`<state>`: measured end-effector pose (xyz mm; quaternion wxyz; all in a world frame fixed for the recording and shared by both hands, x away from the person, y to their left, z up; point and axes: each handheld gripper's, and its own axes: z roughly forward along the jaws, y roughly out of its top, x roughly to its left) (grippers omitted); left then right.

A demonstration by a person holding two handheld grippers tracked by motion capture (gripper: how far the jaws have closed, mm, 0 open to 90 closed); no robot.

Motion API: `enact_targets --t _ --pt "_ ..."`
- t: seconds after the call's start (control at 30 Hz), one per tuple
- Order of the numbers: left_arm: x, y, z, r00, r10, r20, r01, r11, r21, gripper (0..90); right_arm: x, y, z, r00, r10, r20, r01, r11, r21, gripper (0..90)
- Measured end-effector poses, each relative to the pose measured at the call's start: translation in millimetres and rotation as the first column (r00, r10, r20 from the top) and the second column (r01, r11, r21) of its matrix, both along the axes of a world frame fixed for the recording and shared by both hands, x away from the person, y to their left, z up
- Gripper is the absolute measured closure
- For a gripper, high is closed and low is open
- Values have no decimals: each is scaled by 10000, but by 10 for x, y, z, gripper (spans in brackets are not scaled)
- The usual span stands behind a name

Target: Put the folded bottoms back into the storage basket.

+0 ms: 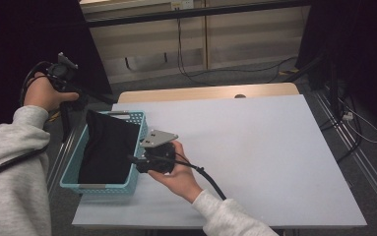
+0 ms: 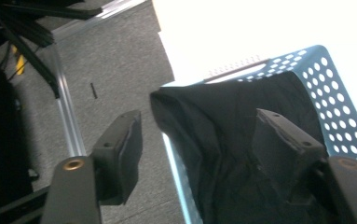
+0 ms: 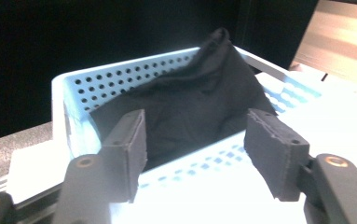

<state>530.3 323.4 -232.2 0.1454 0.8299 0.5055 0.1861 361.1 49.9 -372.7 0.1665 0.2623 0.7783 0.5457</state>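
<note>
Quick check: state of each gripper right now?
Left gripper: open, holding nothing, above the black cloth.
Right gripper: open, empty, beside the blue basket.

The high view looks forward and down over the white table [image 1: 255, 147] from the person's side. The left gripper view looks steeply down from above the table's corner at the blue perforated basket [image 2: 339, 100] and floor. The right gripper view sits low and close, level with the basket [image 3: 80, 95] wall. All three views share the basket and its black cloth [image 1: 106, 147].
</note>
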Motion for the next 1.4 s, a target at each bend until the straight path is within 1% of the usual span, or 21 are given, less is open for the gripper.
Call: enact_targets --t 0.07,0.13,0.17,0.33,0.37,0.4,0.47,0.53,0.63,0.73,0.77,0.83,0.87,0.9,0.93,1.0,1.07,1.23,1.27,1.3,1.4 --pt "-33 -28 -46 10000 -69 22 70 9999 -129 318 4 -115 -5 9997 -230 115 231 9997 -64 364" --pt "-68 -64 -109 9999 -113 -97 111 9996 -265 303 7 -224 -19 9993 -358 117 359 9993 -115 344" --pt "-80 -72 -136 9997 -205 -128 202 9995 -246 291 7 -275 -30 9992 -397 72 398 9991 -121 340" --pt "-149 -111 -270 9991 -308 -285 297 9988 -397 265 5 -491 -108 9974 -723 -63 721 9969 -300 306" --pt "-162 -115 -295 9992 -292 -285 277 9983 -514 264 10 -530 -127 9973 -724 -90 721 9969 -328 300" --pt "-174 -116 -314 9988 -338 -367 320 9982 -504 259 16 -568 -148 9973 -732 -100 729 9968 -322 294" --pt "-197 -120 -349 9989 -326 -347 307 9981 -543 255 26 -639 -184 9970 -758 -158 751 9963 -413 283" --pt "-216 -117 -384 9988 -321 -365 296 9972 -693 251 35 -704 -221 9965 -806 -211 795 9956 -495 278" --pt "-238 -118 -442 9982 -411 -428 379 9966 -735 256 61 -796 -283 9948 -829 -585 802 9957 -459 275" --pt "-255 -136 -513 9982 -408 -450 366 9952 -906 253 85 -874 -346 9926 -738 -968 680 9957 -624 253" --pt "-260 -142 -533 9983 -394 -433 353 9952 -917 250 91 -898 -366 9915 -751 -1065 672 9948 -764 246" --pt "-264 -154 -576 9981 -458 -414 416 9944 -972 248 97 -955 -403 9907 -782 -1114 680 9933 -931 234" --pt "-269 -163 -599 9983 -406 -415 361 9938 -1054 245 94 -984 -418 9902 -832 -1122 722 9925 -987 231" --pt "-270 -165 -621 9983 -421 -394 379 9940 -1025 245 92 -1016 -432 9899 -890 -1106 771 9911 -1083 227" --pt "-272 -172 -648 9978 -460 -473 407 9933 -1078 244 92 -1048 -449 9895 -903 -1133 779 9909 -1094 224" --pt "-278 -185 -704 9978 -477 -462 423 9928 -1118 245 91 -1109 -483 9877 -975 -1226 837 9901 -1129 217" --pt "-285 -197 -755 9969 -500 -613 425 9922 -1172 246 90 -1162 -516 9857 -1061 -1309 904 9886 -1206 217" --pt "-298 -216 -858 9965 -549 -623 466 9907 -1276 245 83 -1292 -556 9831 -1192 -1386 1000 9854 -1378 215" --pt "-304 -224 -880 9969 -485 -616 397 9898 -1371 245 81 -1316 -558 9820 -1212 -1452 1014 9854 -1365 215" --pt "-306 -226 -897 9966 -541 -622 451 9894 -1378 246 78 -1340 -560 9811 -1233 -1493 1030 9852 -1372 214" --pt "-316 -245 -967 9965 -554 -618 461 9887 -1428 249 66 -1413 -575 9795 -1367 -1477 1164 9835 -1388 211"
